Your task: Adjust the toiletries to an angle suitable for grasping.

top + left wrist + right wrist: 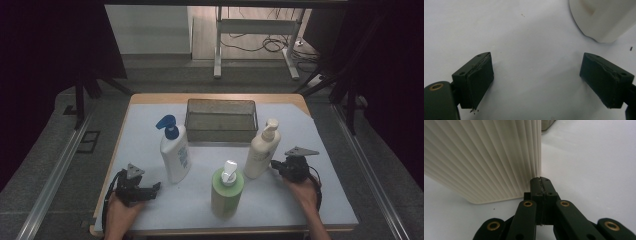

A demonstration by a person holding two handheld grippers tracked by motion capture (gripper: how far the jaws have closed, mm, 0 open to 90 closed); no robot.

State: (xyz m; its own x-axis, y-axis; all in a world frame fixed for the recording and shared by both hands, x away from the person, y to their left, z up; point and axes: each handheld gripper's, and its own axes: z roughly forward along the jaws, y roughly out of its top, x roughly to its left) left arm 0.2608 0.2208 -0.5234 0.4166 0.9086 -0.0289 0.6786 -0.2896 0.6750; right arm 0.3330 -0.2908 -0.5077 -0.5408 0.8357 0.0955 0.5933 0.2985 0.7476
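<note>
Three pump bottles stand upright on the pale mat. A white bottle with a blue pump [174, 150] is left of centre, a green bottle with a white cap [227, 190] is at the front middle, and a cream ribbed bottle [262, 149] is at the right. My left gripper [155, 188] rests open on the mat, left of the green bottle and below the blue-pump bottle, whose white base [604, 17] shows ahead of its wide-apart jaws. My right gripper [276, 163] is shut with nothing in it, its tips [541, 180] right at the cream bottle's ribbed side [484, 157].
A dark wire mesh basket [221, 120] stands at the back middle of the mat. The wooden table edge [215, 98] lies behind it, and metal rails run along both sides of the table. A desk frame and cables are on the floor beyond.
</note>
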